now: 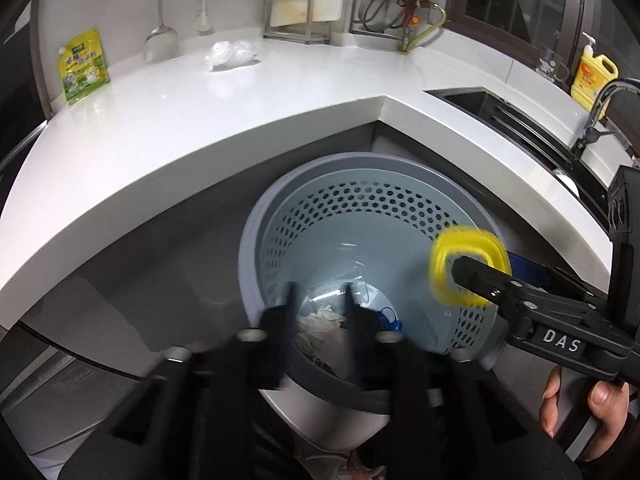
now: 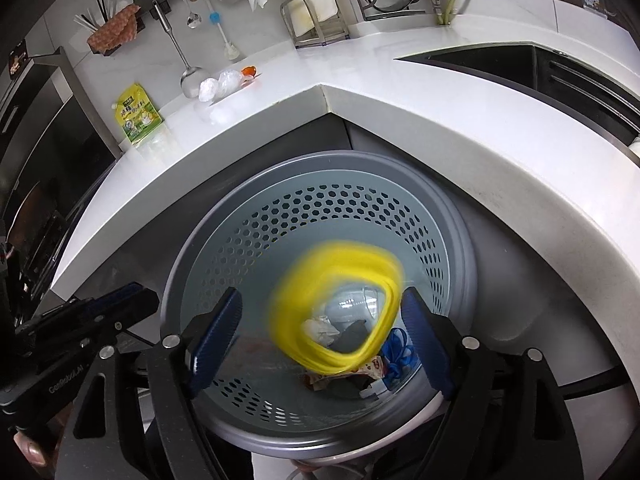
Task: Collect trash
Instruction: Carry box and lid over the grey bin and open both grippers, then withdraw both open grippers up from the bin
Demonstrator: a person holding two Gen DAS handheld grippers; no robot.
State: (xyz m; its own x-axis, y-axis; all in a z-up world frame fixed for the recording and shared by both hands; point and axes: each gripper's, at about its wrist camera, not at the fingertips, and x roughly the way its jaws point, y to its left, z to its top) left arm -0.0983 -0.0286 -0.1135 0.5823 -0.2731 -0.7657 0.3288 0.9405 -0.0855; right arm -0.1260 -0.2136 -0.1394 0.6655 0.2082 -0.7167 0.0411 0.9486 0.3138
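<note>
While the yellow ring-shaped plastic piece (image 2: 336, 306) hung blurred in the centre of the right wrist frame, the right gripper (image 2: 322, 334) stood with its blue-padded fingers (image 2: 216, 332) spread wide on either side of it, touching nothing. The blur suggested the piece was loose and dropping, probably released over the bin on purpose. In the left wrist view the same piece sat at centre right, at the tip of the right gripper's black finger.

Below it, filling the lower middle of both frames, was the grey round perforated plastic waste basket (image 2: 320, 208), set on the floor against the cabinet under the corner of the white countertop (image 2: 400, 116). Crumpled paper and wrappers (image 2: 320, 328) already lay at the bottom, with a blue cord (image 2: 396, 350) just beside them.

The left gripper (image 1: 320, 312) hovered at lower centre of its own frame, over the basket's near rim, jaws parted with a narrow gap and empty; motion blur softened it.

Still on the counter, upper left in both frames: a yellow-green printed pouch (image 1: 83, 66) leaning at the wall, and crumpled clear plastic wrap (image 1: 231, 53) near a hanging steel ladle (image 1: 161, 40). Likely remaining trash. A small orange scrap (image 2: 249, 70) showed beside the wrap in the right view only.
</note>
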